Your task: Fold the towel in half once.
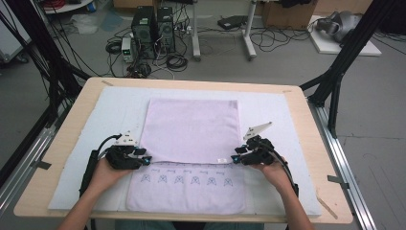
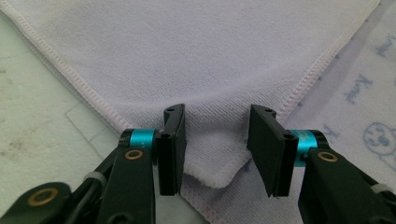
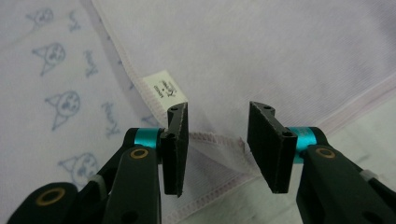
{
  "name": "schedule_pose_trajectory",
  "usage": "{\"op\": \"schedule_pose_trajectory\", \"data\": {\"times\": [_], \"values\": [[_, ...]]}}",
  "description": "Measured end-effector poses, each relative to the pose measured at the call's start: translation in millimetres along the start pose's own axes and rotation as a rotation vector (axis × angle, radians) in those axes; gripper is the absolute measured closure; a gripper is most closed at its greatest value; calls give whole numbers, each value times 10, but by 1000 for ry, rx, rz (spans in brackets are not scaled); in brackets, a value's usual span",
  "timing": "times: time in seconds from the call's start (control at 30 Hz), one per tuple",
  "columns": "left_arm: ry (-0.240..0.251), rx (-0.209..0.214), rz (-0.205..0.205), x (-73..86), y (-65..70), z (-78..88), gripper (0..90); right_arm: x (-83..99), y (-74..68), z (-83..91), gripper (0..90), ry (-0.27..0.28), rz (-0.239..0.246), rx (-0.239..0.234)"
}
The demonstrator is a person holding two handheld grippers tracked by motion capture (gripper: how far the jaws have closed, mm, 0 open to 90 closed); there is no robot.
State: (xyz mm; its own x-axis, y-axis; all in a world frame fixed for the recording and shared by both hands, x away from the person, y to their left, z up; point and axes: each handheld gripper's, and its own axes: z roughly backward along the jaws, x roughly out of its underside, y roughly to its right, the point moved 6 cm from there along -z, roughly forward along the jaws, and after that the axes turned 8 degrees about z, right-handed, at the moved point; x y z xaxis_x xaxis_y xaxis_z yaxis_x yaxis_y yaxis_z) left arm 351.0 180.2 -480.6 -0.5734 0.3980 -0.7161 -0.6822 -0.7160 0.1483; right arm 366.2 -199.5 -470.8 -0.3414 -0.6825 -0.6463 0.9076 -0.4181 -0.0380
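A lavender towel (image 1: 191,129) lies on the table with its far part folded over toward me. The under layer (image 1: 186,191), printed with small blue faces, shows near the front edge. My left gripper (image 1: 145,155) sits at the left corner of the folded edge. In the left gripper view that gripper (image 2: 218,112) is open, with the towel corner (image 2: 215,168) lying flat between the jaws and untouched by the pads. My right gripper (image 1: 237,158) sits at the right corner. Its own view shows the gripper (image 3: 219,108) open around the stitched corner (image 3: 224,144), beside a white label (image 3: 163,86).
The towel rests on a white mat (image 1: 273,110) covering a wooden table (image 1: 86,96). Black frame poles (image 1: 342,57) stand at both far sides. Computer towers (image 1: 153,28) and cables sit on the floor beyond the table.
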Motion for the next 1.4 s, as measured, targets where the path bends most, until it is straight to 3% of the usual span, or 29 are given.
{"op": "schedule_pose_trajectory", "data": {"times": [0.1,0.3,0.43,0.63,0.93,1.23,1.4], "values": [[-2,-18,-20,0,10,-6,601,59,-41,-41,584,-14,13,7],[1,-42,-53,-6,35,-1,769,76,-41,-29,733,-8,33,37],[-2,-49,-57,-12,24,13,865,68,-47,-1,827,-5,41,28],[47,-44,-31,-59,8,98,880,23,-48,84,862,47,33,1],[118,-28,-10,-216,29,316,879,-105,-57,289,864,106,49,20],[135,-17,-23,-189,115,505,879,-124,-191,468,864,136,76,6],[141,-10,-58,-111,267,650,879,-101,-336,567,864,153,101,1]]}}
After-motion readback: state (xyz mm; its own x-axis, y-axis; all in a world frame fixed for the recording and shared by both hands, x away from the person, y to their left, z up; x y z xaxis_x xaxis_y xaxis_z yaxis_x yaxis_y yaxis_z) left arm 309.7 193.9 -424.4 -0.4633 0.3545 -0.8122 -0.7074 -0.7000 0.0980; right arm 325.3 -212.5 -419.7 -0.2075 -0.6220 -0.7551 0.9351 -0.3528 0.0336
